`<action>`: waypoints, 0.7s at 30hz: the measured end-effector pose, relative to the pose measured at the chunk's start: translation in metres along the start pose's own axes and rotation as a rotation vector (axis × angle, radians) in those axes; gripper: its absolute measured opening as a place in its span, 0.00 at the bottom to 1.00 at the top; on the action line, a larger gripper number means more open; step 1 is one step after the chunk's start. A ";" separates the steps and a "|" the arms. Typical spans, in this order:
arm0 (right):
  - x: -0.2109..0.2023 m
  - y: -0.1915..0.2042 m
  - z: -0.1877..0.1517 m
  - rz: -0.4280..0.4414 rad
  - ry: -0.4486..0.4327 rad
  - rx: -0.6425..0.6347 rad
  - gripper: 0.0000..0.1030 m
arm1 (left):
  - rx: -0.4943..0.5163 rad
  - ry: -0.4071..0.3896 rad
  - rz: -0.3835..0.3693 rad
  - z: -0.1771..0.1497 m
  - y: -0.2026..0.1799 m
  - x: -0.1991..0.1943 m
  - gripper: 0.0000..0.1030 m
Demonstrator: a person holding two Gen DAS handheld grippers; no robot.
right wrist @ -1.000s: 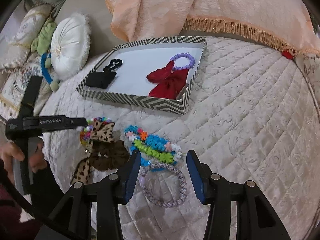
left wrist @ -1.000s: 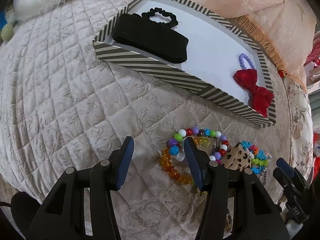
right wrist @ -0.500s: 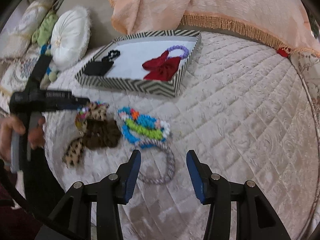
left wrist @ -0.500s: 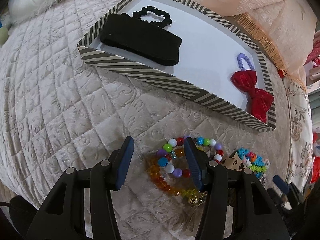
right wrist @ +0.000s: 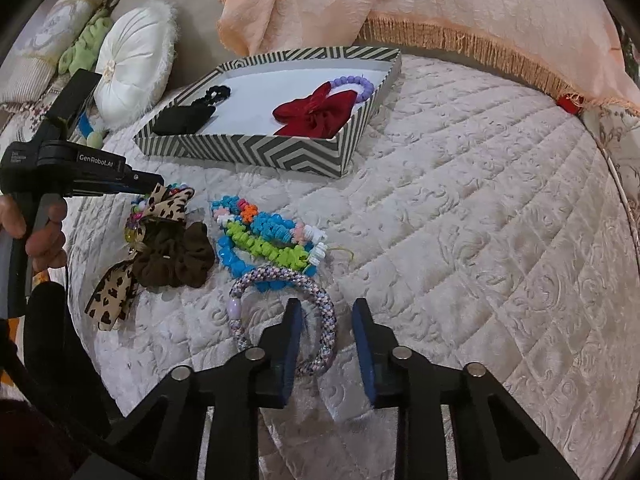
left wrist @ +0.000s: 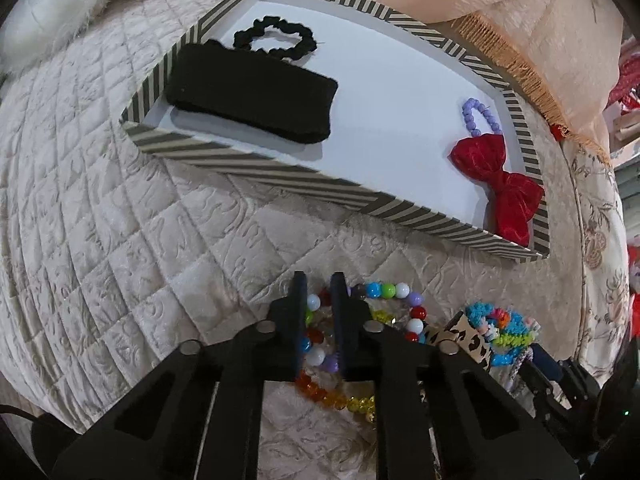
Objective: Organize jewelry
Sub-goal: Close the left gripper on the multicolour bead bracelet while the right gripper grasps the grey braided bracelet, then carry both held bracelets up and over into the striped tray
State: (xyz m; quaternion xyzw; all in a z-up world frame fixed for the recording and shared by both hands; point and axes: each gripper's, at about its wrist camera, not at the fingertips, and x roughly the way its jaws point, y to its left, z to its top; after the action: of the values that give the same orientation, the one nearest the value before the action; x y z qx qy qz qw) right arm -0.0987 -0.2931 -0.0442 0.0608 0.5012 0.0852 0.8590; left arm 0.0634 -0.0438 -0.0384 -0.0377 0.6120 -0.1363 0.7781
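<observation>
Pickup step: at lower centre, our left gripper pinches the multicoloured bead bracelet on the quilt. Our right gripper straddles the woven bangle, jaws apart. Next we likely lift toward the striped tray above.

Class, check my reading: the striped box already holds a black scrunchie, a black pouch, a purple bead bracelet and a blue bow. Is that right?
One detail is off. The bow in the striped box is red, not blue, as the left wrist view shows. The black scrunchie, black pouch and purple bead bracelet are there as stated.
</observation>
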 end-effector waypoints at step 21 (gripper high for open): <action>0.002 0.004 0.000 0.048 0.024 0.005 0.13 | 0.113 0.038 0.013 -0.003 -0.012 0.003 0.37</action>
State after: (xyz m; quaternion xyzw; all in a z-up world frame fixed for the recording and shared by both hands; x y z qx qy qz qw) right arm -0.0980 -0.2892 -0.0452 0.0740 0.5102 0.1052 0.8504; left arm 0.0595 -0.0555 -0.0392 0.0127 0.6181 -0.1664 0.7682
